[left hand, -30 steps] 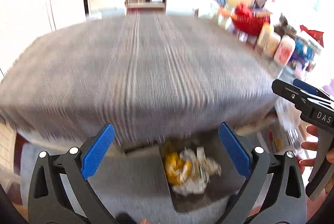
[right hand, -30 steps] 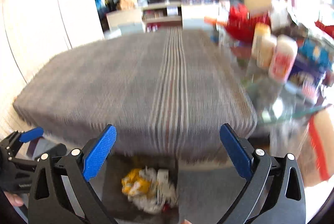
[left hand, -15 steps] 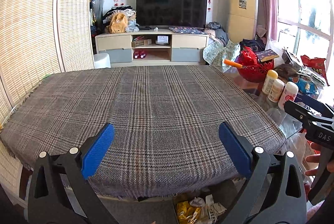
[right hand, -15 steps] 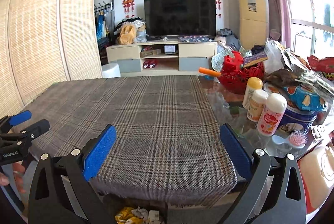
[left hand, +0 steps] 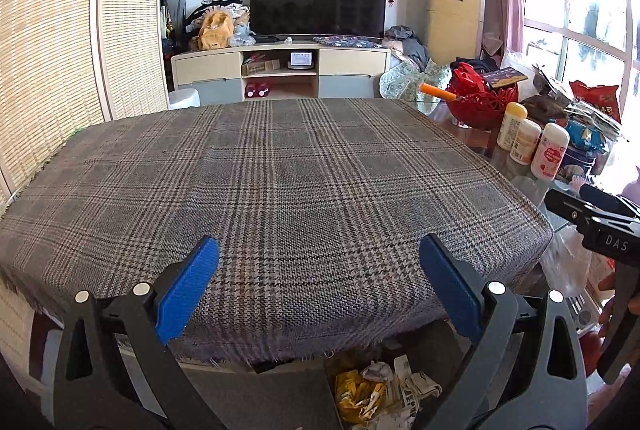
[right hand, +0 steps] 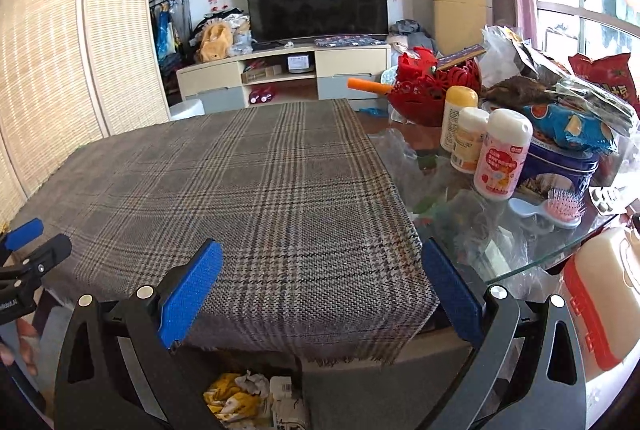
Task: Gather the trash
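Observation:
A pile of crumpled trash, yellow wrappers and white paper, lies in a dark bin below the table's near edge point(left hand: 376, 390), also in the right wrist view point(right hand: 252, 398). My left gripper point(left hand: 320, 270) is open and empty, held above the near edge of the plaid tablecloth point(left hand: 280, 169). My right gripper point(right hand: 322, 274) is open and empty, above the cloth's near right corner point(right hand: 280, 189). Each gripper shows at the side of the other's view: the right one point(left hand: 600, 226), the left one point(right hand: 24, 254).
Right of the cloth, on the glass table point(right hand: 500, 250), stand three white bottles point(right hand: 500, 153), a blue tin point(right hand: 560, 161), snack bags point(right hand: 600, 77), a red basket point(right hand: 432, 85) and a pink hairbrush point(right hand: 560, 207). A TV stand point(left hand: 280, 69) is beyond.
Both grippers have tilted up from the bin below the table edge and now look across the tabletop. The motion blur has gone. Both stay open and empty.

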`<state>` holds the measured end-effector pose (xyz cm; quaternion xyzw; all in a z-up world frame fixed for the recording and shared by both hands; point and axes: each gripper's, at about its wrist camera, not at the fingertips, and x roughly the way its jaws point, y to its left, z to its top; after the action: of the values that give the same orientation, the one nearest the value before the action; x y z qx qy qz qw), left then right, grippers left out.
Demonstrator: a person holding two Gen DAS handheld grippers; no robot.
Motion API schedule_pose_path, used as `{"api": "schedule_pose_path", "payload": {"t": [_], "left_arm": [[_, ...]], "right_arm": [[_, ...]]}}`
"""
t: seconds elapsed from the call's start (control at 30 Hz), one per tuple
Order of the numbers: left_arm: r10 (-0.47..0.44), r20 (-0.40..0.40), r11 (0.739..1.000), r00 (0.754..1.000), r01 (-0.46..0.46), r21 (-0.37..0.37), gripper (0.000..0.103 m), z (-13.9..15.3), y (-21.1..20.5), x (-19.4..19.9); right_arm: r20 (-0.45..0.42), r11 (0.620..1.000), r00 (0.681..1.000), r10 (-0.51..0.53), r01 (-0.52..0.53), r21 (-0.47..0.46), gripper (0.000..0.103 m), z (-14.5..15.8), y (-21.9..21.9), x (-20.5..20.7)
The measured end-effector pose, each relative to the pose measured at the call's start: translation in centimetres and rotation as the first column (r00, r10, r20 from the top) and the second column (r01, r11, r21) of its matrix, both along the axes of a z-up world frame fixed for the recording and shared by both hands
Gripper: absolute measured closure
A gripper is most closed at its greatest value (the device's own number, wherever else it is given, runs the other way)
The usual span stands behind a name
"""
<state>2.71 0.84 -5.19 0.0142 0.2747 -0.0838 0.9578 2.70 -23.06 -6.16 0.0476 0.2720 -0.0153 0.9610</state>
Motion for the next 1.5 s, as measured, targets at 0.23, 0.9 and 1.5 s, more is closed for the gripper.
{"api": "schedule_pose_path", "payload": {"t": [0.23,0.9,1.5], "left_arm": [[-0.007,0.022,1.0,1.0,0.007,0.012,0.008,-0.17,-0.62,-0.26],[0.005,0.035,1.0,0.999,-0.005,0.002,0.008,-0.04,-0.53,-0.34],[0.001,0.034,1.0,0.999,-0.001,0.001,0.008,-0.09,-0.74,-0.32]], "right_arm": [[0.029,1.0,1.0,-0.005,0.005,0.003,0.003,0.45,-0.24,-0.36],[0.023,1.0,1.0,0.018,-0.018,-0.008,0.003,0.23,0.51,-0.3],[0.021,1.0,1.0,0.015,-0.015,-0.006,0.003,0.21,0.32,-0.25]]}}
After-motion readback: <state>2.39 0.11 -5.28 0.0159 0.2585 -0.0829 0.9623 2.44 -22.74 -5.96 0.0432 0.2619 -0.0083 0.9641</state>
